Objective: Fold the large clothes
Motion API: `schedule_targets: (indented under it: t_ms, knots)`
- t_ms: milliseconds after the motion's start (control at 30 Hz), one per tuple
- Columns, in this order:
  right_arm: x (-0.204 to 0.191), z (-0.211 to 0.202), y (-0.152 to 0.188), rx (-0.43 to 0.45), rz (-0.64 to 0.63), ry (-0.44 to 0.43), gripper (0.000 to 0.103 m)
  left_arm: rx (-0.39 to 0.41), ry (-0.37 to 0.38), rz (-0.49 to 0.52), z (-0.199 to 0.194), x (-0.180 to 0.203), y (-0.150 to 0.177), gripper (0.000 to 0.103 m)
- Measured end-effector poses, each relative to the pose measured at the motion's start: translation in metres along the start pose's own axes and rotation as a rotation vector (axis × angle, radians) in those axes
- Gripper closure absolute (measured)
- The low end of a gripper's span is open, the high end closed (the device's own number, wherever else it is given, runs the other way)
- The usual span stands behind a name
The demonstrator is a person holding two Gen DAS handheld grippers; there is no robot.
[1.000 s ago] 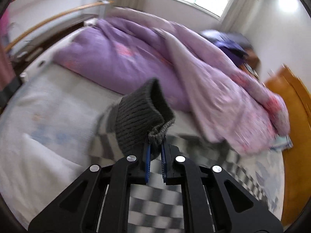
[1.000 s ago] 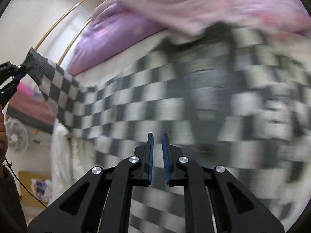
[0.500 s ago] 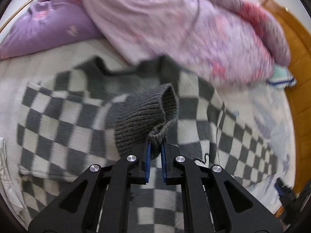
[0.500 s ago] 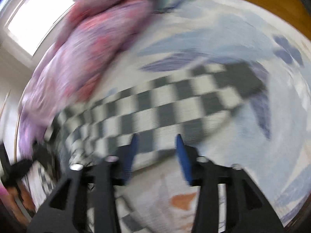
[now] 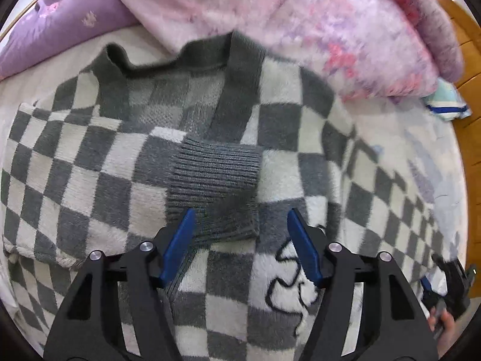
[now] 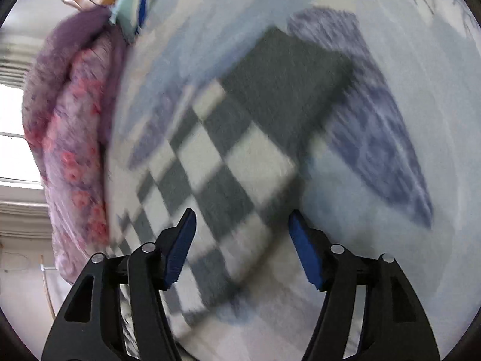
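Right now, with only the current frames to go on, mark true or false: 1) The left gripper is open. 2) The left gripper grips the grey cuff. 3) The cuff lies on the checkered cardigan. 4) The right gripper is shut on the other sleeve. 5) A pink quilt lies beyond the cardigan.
1) The left gripper is open. True.
2) It grips the cuff. False: its jaws stand apart and the cuff lies free ahead of them.
3) The cuff lies on the cardigan. True.
4) The right gripper is shut on the sleeve. False: it is open above the sleeve.
5) A quilt lies beyond the cardigan. True.
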State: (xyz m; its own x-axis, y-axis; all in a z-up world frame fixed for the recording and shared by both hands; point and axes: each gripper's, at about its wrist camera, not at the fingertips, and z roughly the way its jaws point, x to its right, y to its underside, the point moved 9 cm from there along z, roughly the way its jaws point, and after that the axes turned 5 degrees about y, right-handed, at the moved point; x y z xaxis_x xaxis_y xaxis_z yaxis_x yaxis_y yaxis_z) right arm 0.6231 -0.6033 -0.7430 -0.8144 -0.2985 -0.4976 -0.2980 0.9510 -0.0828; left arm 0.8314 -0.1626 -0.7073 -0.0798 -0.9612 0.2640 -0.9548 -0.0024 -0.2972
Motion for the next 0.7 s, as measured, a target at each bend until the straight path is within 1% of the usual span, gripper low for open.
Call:
schedule_targets:
  t_ms: [33,67,100,133,167,200,233,267,300,367,400,467,500,533,567,600,667,700]
  knots:
    - [-0.002,0.002,-0.005,0.016,-0.006,-0.007,0.041,0.012,0.009,-0.010,-0.005,-0.001,0.002,0.031]
    - [-0.005,0.003,-0.010,0.034,-0.018,-0.015,0.043,0.028,0.005,-0.027,-0.011,-0.006,0.005,0.031]
    - [-0.008,0.006,-0.014,0.036,-0.039,-0.027,0.047,0.035,-0.009,-0.042,-0.015,-0.011,0.008,0.031]
    - [-0.010,0.009,-0.018,0.035,-0.058,-0.026,0.070,0.040,-0.016,-0.050,-0.019,-0.017,0.012,0.030]
    - [-0.011,0.011,-0.022,0.034,-0.082,-0.017,0.087,0.041,-0.028,-0.055,-0.021,-0.022,0.014,0.030]
    - [-0.014,0.006,-0.028,0.034,-0.097,-0.039,0.091,0.039,-0.047,-0.059,-0.022,-0.029,0.018,0.030]
    - [-0.019,0.000,-0.034,0.045,-0.121,-0.055,0.093,0.035,-0.056,-0.055,-0.023,-0.032,0.021,0.030]
    - [-0.032,-0.015,-0.045,0.082,-0.183,-0.066,0.094,0.030,-0.074,-0.050,-0.024,-0.038,0.024,0.030]
    - [-0.040,-0.025,-0.052,0.107,-0.217,-0.075,0.094,0.030,-0.083,-0.047,-0.025,-0.042,0.026,0.030]
    - [-0.064,-0.062,-0.081,0.198,-0.301,-0.091,0.094,0.020,-0.085,-0.052,-0.027,-0.048,0.028,0.030]
    - [-0.072,-0.077,-0.096,0.239,-0.313,-0.094,0.094,0.021,-0.079,-0.062,-0.027,-0.050,0.028,0.030]
    - [-0.082,-0.087,-0.118,0.258,-0.330,-0.101,0.094,0.019,-0.081,-0.080,-0.023,-0.052,0.029,0.030]
    - [-0.090,-0.083,-0.124,0.247,-0.377,-0.077,0.094,0.013,-0.084,-0.083,-0.020,-0.054,0.031,0.030]
    - [-0.100,-0.074,-0.122,0.236,-0.434,-0.037,0.094,0.005,-0.088,-0.084,-0.015,-0.055,0.032,0.029]
    - [-0.108,-0.066,-0.117,0.231,-0.492,0.011,0.094,-0.018,-0.095,-0.083,-0.007,-0.057,0.035,0.029]
    - [-0.116,-0.057,-0.112,0.220,-0.534,0.036,0.094,-0.051,-0.103,-0.082,0.001,-0.061,0.038,0.029]
    - [-0.131,-0.050,-0.099,0.224,-0.577,0.068,0.094,-0.077,-0.090,-0.082,0.006,-0.065,0.041,0.029]
    - [-0.141,-0.052,-0.091,0.249,-0.600,0.075,0.094,-0.068,-0.081,-0.083,0.003,-0.067,0.040,0.029]
